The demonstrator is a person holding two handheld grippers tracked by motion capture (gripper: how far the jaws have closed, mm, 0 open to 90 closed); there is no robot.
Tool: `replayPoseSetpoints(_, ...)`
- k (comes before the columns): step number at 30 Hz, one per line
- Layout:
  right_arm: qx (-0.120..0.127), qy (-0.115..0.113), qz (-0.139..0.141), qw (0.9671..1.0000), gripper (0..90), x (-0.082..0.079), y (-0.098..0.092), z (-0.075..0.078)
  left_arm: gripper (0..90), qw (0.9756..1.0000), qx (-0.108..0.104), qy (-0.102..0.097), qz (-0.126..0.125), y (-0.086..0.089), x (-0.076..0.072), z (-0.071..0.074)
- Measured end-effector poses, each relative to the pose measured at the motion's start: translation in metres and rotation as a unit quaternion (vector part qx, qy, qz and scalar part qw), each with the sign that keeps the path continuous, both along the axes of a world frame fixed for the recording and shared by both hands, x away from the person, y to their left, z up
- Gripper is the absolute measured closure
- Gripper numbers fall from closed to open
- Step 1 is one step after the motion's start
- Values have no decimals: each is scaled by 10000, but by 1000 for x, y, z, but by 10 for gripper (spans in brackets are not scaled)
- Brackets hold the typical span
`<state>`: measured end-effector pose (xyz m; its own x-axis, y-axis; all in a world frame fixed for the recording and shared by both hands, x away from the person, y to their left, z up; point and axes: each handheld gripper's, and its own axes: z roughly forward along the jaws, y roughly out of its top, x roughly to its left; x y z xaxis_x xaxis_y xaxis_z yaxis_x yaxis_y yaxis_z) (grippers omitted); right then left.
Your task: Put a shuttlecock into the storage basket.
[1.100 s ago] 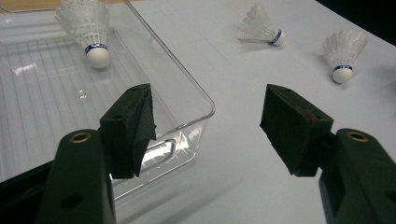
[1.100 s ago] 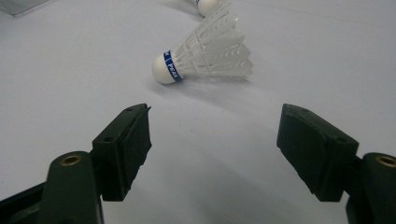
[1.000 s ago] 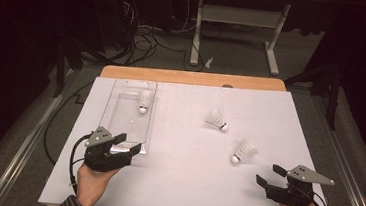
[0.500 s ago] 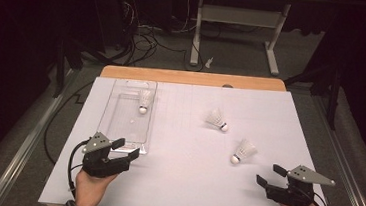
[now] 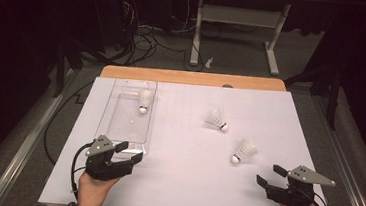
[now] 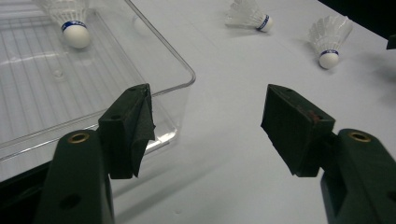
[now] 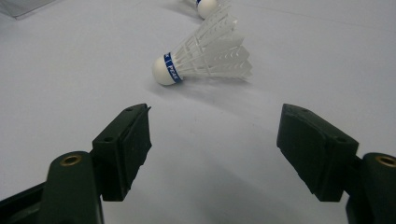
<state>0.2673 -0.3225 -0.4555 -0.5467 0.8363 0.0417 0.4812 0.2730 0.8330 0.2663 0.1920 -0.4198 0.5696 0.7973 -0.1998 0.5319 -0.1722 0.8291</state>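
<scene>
One shuttlecock (image 7: 201,60) ahead of right tongs (image 7: 215,154) (splayed), untouched

The white table (image 5: 179,183) is bright, lit from above. All around it the room is very dark, almost black at the sides. The high view is a little soft and grainy. Shadows on the table are pale and short. In the left gripper view the clear tray (image 6: 56,93) shines with small white glints on its rim, and the near black pads (image 6: 135,130) look a bit fuzzy. In the right gripper view the near birdie (image 7: 205,51) is sharp and drops a soft grey shadow below it. The far corners go blurry.
</scene>
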Motion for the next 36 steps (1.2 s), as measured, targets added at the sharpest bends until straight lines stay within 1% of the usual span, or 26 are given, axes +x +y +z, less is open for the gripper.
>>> replayPoseSetpoints(10, -4, -17, 0, 10000, 265, -2, 0, 0, 345, 9999, -12, 0, -147, -10, 1, 0)
replayPoseSetpoints(15, -15, -13, 14, 10000, 265, -1, 1, 0, 345, 9998, -18, -35, -199, -15, 2, 2)
replayPoseSetpoints(21, -7, -6, 7, 10000, 265, -1, 0, 0, 345, 9995, -32, -36, -326, -22, 6, 4)
replayPoseSetpoints(26, -3, -10, 7, 10000, 265, -1, 0, 0, 345, 9994, -48, -17, -353, -26, 8, 4)
replayPoseSetpoints(36, 9, -6, 2, 10000, 265, -1, 0, 0, 345, 9992, -96, -50, -386, -31, 12, 6)
